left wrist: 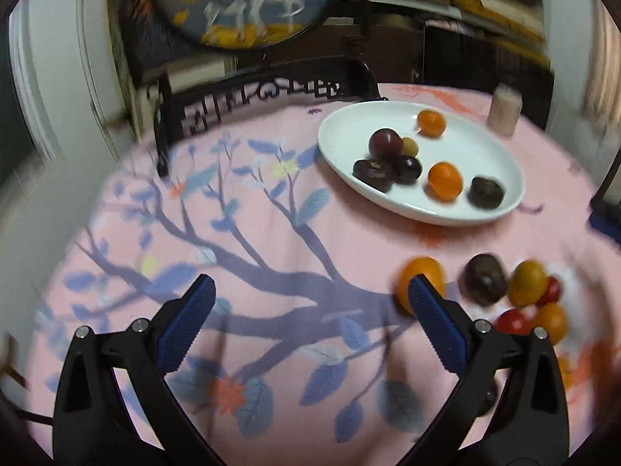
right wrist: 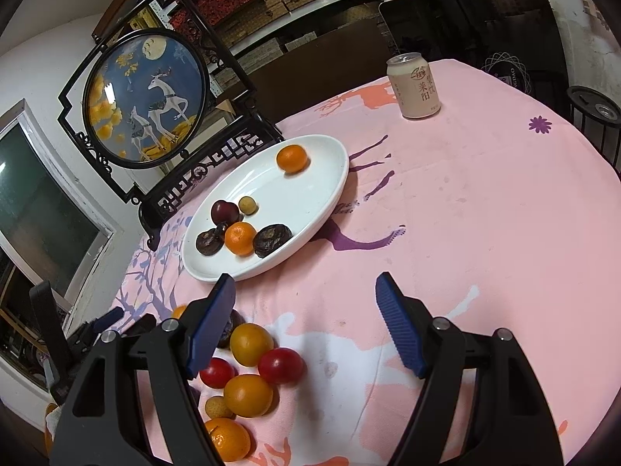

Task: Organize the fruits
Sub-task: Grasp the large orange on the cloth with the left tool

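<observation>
On the white plate (right wrist: 330, 190), near the desk's (right wrist: 485, 233) far-left edge: seven fruits. Two oranges (right wrist: 240, 238), one at the plate's far end, alone, one in the near cluster. Two wrinkled dark fruits (right wrist: 272, 245) flanking that near orange. One purple plum (right wrist: 224, 211), one small dark plum (left wrist: 408, 168) mostly hidden in the right wrist view, one small tan fruit (right wrist: 247, 205).

Nearer than the plate, loose on the pink cloth: a pile (right wrist: 248, 369). Counted in the right wrist view: two yellow-orange fruits, two red ones, one orange at the near edge, one small tan fruit, one dark fruit half hidden behind a fingertip, and a sliver of another orange. Possibly more out of sight.

Beyond the plate: one can (right wrist: 414, 85). Left of the plate: one round framed deer screen (right wrist: 145, 95).

Left hand-held gripper (left wrist: 310, 291) wide open, empty, left of the pile, right fingertip overlapping an orange. Right hand-held gripper (right wrist: 304, 291) wide open, empty, just this side of the plate.
</observation>
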`<state>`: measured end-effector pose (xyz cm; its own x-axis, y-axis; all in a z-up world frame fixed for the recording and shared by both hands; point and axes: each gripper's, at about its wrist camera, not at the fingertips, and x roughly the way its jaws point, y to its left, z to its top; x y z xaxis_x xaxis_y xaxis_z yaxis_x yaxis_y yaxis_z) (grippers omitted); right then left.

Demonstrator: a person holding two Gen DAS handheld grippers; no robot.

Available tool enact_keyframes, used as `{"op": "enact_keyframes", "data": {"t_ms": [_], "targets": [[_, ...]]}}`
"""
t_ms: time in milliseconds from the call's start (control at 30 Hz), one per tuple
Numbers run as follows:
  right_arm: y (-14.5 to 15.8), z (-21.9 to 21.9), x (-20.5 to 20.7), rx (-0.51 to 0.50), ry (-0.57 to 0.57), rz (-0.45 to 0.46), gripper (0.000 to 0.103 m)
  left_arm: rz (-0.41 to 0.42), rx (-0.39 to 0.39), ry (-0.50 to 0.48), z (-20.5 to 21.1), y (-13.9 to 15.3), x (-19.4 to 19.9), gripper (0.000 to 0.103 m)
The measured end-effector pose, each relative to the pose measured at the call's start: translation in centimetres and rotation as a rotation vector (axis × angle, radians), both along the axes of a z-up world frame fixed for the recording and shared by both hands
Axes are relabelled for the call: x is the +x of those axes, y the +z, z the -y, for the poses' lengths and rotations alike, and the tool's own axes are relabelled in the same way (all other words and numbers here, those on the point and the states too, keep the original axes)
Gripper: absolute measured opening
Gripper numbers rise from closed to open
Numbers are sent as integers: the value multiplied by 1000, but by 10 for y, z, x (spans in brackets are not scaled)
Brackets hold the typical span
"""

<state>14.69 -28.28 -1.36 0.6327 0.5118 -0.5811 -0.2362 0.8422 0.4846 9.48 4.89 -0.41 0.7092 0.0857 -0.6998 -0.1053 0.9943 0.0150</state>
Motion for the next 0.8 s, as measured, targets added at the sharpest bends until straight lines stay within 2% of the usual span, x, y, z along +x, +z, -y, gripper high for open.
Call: {"op": "enact_keyframes", "data": {"t_ms": [33, 67, 100, 167, 233, 300, 633, 800], "targets": [[0, 0, 0, -1, 1, 0, 75, -2, -44, -16, -2, 0, -1, 101], [0, 0, 0, -3, 1, 0, 75, -4, -51, -35, 1, -1, -1, 101], [0, 0, 1, -4, -1, 0, 75, -5, -34, -47, 6, -1, -2, 101], [-1, 0, 1, -5, -5, -5, 75, 1, 56, -67, 24, -4, -2, 101], [-1, 0, 2, -9, -3, -9, 75, 1, 112, -88, 35, -8, -2, 101], [-2, -2, 2, -11, 1, -11, 75, -4, 128, -100, 40, -9, -1, 101], [-4, -9, 1, -36, 32, -22, 75, -3, 107, -116, 44, -13, 10, 100], [-6, -15, 2, -52, 64, -38, 75, -35, 106, -170, 54, -20, 18, 91]]}}
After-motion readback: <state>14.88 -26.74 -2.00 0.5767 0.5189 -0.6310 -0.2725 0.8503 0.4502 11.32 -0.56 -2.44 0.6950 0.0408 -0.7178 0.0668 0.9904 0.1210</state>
